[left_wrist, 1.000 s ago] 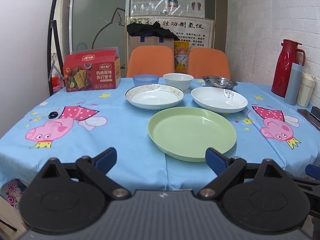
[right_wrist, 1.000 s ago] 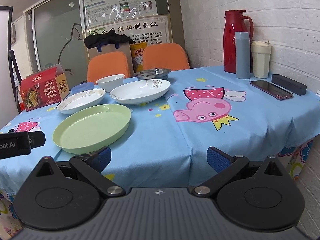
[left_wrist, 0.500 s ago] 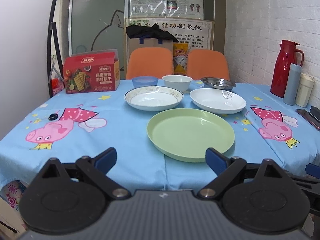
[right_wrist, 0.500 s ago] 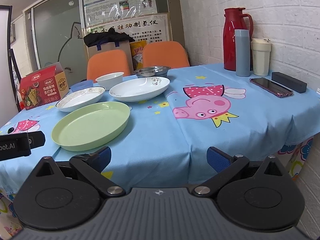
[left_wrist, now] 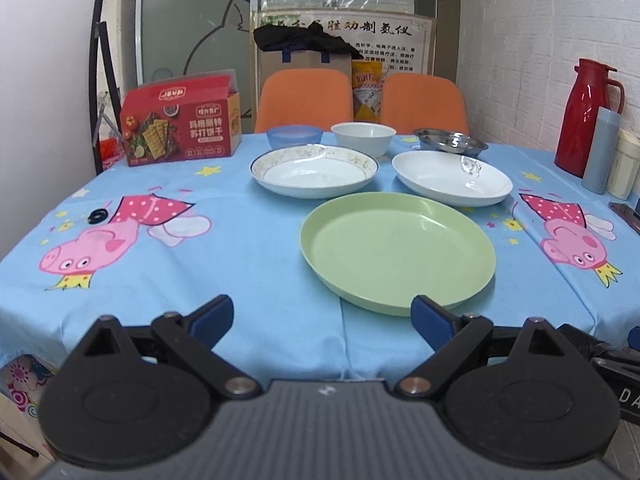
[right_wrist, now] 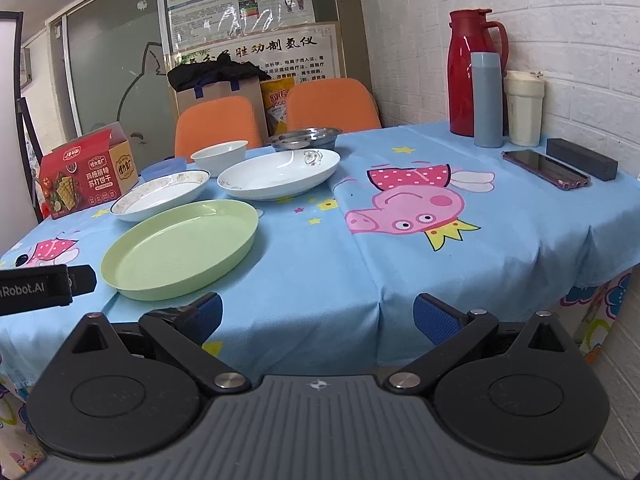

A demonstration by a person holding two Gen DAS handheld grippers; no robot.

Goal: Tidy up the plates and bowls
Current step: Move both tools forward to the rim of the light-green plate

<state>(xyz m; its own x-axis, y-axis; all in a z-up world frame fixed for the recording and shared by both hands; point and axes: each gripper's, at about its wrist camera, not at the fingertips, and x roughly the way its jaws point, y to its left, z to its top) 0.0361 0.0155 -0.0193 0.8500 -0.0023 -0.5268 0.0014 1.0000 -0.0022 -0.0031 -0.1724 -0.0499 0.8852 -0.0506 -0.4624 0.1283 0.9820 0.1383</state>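
While unfilled, green plate [left_wrist: 398, 248], white bowl [left_wrist: 363, 138] (bare)

We see our right hand-held gripper [right_wrist: 318, 318] held wide apart and empty at the desk [right_wrist: 400, 264] edge. A green plate [right_wrist: 180, 248] lies nearest, two white plates [right_wrist: 160, 196] [right_wrist: 280, 174] behind it, then a white bowl [right_wrist: 219, 155], a blue bowl [right_wrist: 166, 168] and a steel dish [right_wrist: 306, 138].
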